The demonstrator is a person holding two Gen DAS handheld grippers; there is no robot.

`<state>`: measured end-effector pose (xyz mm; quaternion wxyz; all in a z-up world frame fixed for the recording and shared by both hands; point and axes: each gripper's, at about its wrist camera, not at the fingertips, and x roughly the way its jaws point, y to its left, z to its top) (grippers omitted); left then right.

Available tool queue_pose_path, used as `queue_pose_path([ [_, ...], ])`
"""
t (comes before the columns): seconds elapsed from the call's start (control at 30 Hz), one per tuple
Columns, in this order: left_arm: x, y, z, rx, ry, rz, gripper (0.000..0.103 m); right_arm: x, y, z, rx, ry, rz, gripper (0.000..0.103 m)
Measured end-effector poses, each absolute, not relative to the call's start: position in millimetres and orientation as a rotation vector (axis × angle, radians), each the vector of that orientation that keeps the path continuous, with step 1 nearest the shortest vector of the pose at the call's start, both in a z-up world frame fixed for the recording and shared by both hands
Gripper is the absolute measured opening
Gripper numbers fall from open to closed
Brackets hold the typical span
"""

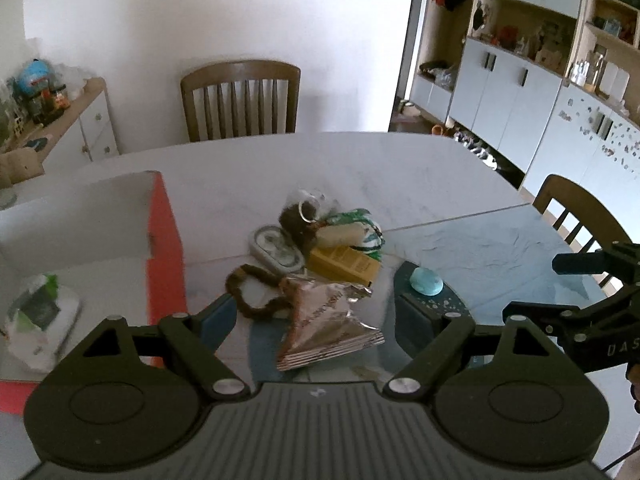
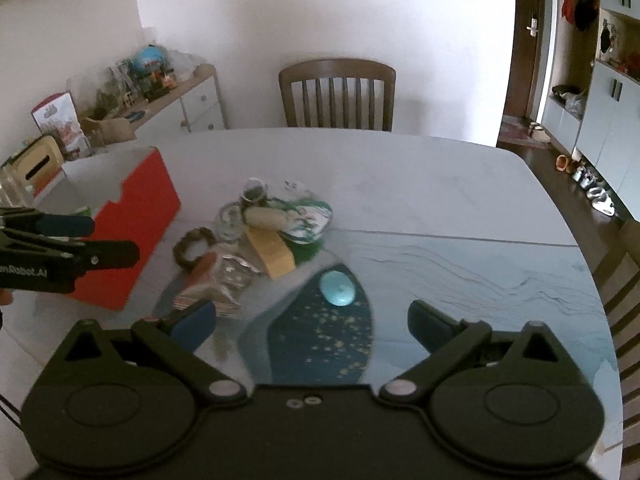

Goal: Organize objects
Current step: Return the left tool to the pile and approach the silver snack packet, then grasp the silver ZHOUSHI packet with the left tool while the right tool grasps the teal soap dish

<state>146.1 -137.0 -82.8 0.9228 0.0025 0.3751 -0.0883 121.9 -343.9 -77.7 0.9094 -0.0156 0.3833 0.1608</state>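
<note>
While the left gripper (image 1: 312,312) hangs spread above the foil packet (image 1: 326,320), the red box (image 1: 164,240) sits just left; it should descend squarely. From the right wrist, the right gripper (image 2: 312,326) gapes empty near a blue, seemingly soap-like lump (image 2: 338,288).

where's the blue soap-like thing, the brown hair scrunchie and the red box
blue oval object (image 2: 338,289), right wrist view, middle of its top face
brown scrunchie (image 1: 248,294), left wrist view, left side of the loop
red box (image 2: 136,236), right wrist view, centre of its red side wall
</note>
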Motion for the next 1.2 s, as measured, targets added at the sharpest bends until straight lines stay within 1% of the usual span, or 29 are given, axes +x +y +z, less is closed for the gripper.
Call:
queue_pose_path([
  [0.37,181.8,-159.1,-123.7,0.002,0.818,-0.138,0.087,157.3,-355.2,-117.6,-0.099,0.825,0.366,0.100],
  [0.7,204.0,-157.3,-150.4,-0.052,0.896,-0.127,0.087,186.7,-346.2,-149.2,-0.155,0.854,0.417,0.092],
  [0.87,209.0,-157.3,-157.2,-0.051,0.907,-0.131,0.087,197.7,-338.2,-159.8,-0.182,0.860,0.447,0.084],
  [0.93,210.7,-156.8,-159.4,-0.058,0.914,-0.127,0.087,201.9,-337.1,-163.4,-0.185,0.867,0.446,0.079],
  [1.1,212.7,-154.7,-162.8,-0.087,0.928,-0.126,0.087,211.2,-335.1,-170.5,-0.180,0.880,0.452,0.072],
  [1.2,212.7,-156.3,-163.5,-0.082,0.931,-0.126,0.087,214.6,-334.1,-173.0,-0.181,0.884,0.453,0.065],
])
